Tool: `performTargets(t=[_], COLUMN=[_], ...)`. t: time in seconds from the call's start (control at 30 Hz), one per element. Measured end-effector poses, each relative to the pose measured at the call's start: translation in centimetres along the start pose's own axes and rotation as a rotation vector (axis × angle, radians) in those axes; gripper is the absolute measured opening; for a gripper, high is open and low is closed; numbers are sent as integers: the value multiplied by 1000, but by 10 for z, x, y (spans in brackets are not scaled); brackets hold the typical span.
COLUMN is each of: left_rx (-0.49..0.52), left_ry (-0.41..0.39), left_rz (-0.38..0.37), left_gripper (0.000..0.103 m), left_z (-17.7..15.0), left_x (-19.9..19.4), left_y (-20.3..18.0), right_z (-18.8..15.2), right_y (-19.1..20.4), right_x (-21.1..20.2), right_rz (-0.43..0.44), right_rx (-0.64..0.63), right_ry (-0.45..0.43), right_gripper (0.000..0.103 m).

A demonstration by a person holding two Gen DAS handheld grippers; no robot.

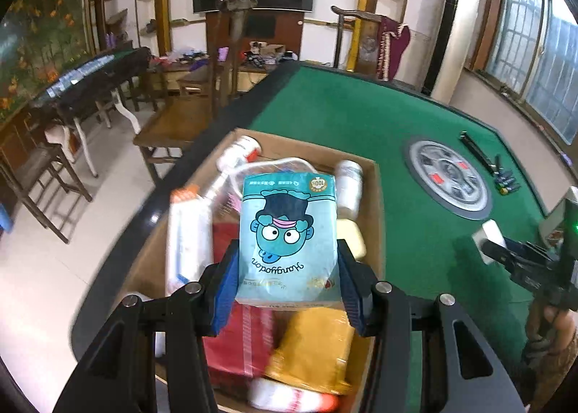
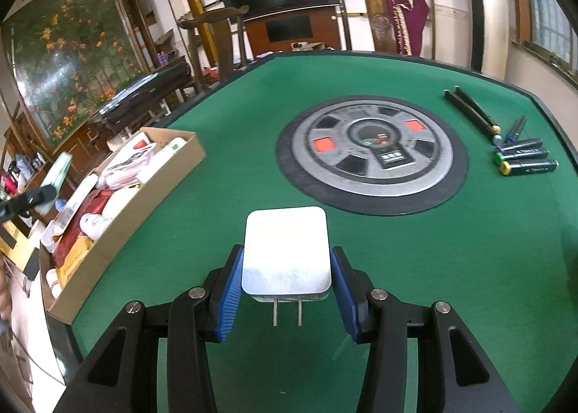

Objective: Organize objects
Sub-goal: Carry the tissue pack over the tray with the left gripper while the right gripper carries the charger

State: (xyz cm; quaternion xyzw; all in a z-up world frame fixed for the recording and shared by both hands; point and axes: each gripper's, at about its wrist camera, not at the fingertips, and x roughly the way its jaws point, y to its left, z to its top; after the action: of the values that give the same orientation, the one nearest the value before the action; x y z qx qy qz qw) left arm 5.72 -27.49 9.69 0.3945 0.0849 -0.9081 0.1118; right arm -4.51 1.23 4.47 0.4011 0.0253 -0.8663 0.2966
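My left gripper (image 1: 289, 248) is shut on a teal tissue pack (image 1: 289, 225) printed with a cartoon face. It hangs over an open cardboard box (image 1: 376, 203) that holds bottles, a red packet and a yellow packet. In the right wrist view the same pack (image 2: 56, 167) and left gripper (image 2: 32, 198) show at the far left, above the box (image 2: 144, 203). My right gripper (image 2: 287, 252) is shut on a white plug charger (image 2: 287, 250), its two prongs pointing back at the camera, above the green table (image 2: 216, 131). The left wrist view shows that charger (image 1: 489, 236) at its right edge.
A round grey panel (image 2: 372, 153) is set in the table's middle. Several markers (image 2: 523, 156) and two black sticks (image 2: 469, 109) lie at the far right. The box sits along the table's left edge; wooden chairs (image 1: 173, 124) stand on the floor beyond it.
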Motion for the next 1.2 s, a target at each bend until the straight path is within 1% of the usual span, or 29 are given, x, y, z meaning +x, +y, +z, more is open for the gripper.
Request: performTargets(t=[0.13, 0.23, 0.4, 0.53, 0.57, 0.6, 0.8, 1.0, 1.2], left_rx=[24, 46, 147, 223, 232, 236, 216, 194, 199], left_ry=[43, 68, 104, 162, 167, 174, 191, 199, 218], left_rz=[55, 95, 171, 184, 181, 163, 80, 66, 52], left_gripper=[49, 49, 49, 49, 49, 50, 49, 49, 52], left_z=[10, 13, 11, 2, 0, -2, -2, -2, 2], left_x=[20, 35, 59, 78, 80, 82, 81, 79, 80], left_y=[14, 16, 2, -10, -12, -13, -9, -5, -6], right_z=[-1, -2, -1, 0, 1, 2, 21, 44, 59], right_y=[9, 9, 5, 6, 7, 8, 26, 59, 86], right_x=[3, 6, 8, 9, 10, 10, 15, 21, 36], right_rz=[11, 13, 9, 6, 7, 8, 45, 110, 167], right_rx=[-7, -4, 4, 2, 0, -1, -29, -74, -107], right_ry=[1, 11, 18, 19, 20, 21, 8, -17, -11], right_gripper=[50, 50, 50, 50, 50, 50, 51, 51, 51])
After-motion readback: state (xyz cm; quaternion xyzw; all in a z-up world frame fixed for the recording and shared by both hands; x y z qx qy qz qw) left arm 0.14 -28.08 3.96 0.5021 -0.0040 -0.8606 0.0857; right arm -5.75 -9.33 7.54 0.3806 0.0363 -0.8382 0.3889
